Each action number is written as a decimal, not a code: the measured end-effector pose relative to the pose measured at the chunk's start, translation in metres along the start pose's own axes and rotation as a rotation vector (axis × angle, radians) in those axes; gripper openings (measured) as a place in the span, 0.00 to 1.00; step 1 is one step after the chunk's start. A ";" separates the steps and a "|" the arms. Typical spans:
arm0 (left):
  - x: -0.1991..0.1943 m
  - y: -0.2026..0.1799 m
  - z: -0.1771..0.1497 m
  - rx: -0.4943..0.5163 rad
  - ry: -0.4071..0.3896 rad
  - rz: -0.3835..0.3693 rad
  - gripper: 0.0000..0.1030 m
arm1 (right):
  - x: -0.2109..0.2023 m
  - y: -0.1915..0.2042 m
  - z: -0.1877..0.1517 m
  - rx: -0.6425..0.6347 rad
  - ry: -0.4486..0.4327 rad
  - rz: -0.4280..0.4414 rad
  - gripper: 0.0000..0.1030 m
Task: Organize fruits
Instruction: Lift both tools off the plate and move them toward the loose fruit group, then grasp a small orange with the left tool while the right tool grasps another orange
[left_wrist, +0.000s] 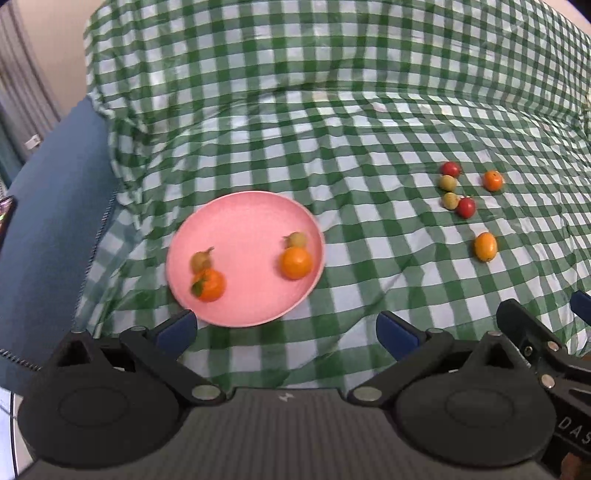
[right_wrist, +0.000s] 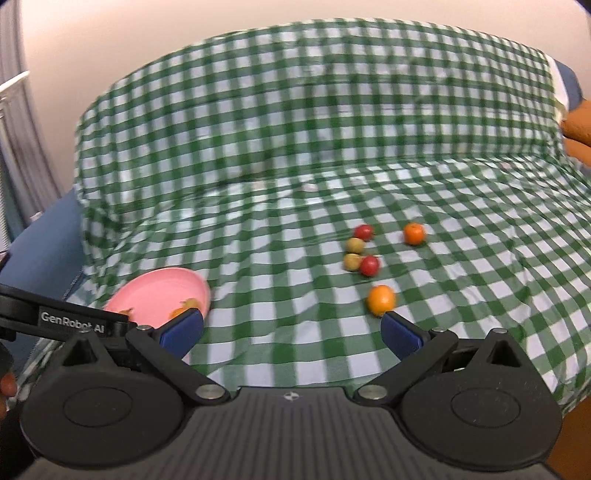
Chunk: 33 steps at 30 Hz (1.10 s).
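Note:
A pink plate (left_wrist: 243, 221) lies on the green checked cloth and holds two oranges (left_wrist: 295, 263) and two small yellow-green fruits (left_wrist: 201, 260). To its right, loose on the cloth, lie two red fruits (left_wrist: 466, 206), two yellow-green fruits (left_wrist: 448, 182) and two oranges (left_wrist: 485, 246). My left gripper (left_wrist: 286, 330) is open and empty just before the plate's near edge. My right gripper (right_wrist: 291, 330) is open and empty too, its right finger close to the nearest loose orange (right_wrist: 381, 300). The plate (right_wrist: 155, 291) shows at the left of the right wrist view.
The checked cloth (right_wrist: 295, 184) covers a blue sofa (left_wrist: 51, 206), seat and backrest. An orange object (right_wrist: 578, 123) sits at the far right edge. The right gripper's body (left_wrist: 535, 339) shows at the lower right of the left wrist view.

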<state>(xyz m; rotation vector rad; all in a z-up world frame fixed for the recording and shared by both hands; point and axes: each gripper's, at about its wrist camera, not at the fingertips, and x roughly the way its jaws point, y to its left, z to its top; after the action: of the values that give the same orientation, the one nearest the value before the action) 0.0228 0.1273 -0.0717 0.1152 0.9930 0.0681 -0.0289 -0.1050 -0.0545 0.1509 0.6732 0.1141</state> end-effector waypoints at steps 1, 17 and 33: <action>0.003 -0.005 0.002 0.006 0.003 -0.003 1.00 | 0.003 -0.006 0.000 0.006 0.001 -0.012 0.99; 0.078 -0.096 0.054 0.037 0.079 -0.092 1.00 | 0.047 -0.105 0.018 0.151 -0.008 -0.175 0.99; 0.153 -0.221 0.074 0.181 0.158 -0.221 1.00 | 0.151 -0.202 0.055 0.159 0.071 -0.203 0.98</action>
<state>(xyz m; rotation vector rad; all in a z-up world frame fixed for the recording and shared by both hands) 0.1692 -0.0804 -0.1868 0.1666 1.1631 -0.2182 0.1349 -0.2858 -0.1398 0.2315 0.7647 -0.1298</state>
